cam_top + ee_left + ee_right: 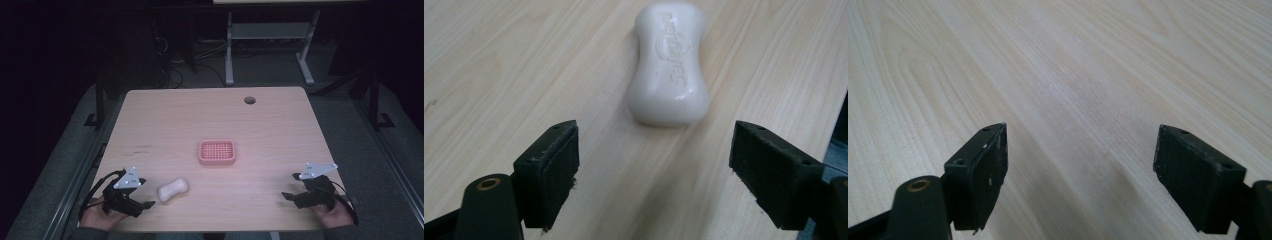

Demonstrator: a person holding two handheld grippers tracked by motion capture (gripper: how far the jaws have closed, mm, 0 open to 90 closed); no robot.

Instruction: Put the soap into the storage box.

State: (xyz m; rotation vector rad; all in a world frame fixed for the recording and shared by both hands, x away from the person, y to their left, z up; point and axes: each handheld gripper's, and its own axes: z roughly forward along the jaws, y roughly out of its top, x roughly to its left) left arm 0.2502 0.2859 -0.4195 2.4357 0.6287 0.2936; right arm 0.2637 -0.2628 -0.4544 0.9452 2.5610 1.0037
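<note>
Judging by its look, the soap bar [669, 65] is light, rigid and smooth, likely slippery under the pads; grip it across the narrow waist. It lies flat on the worktop [270, 120], just ahead of the left hand-held gripper [654, 170], whose jaws stand wide open and empty. Its long axis runs straight away from that hand-held gripper, toward the pink tray [216, 152].
</note>
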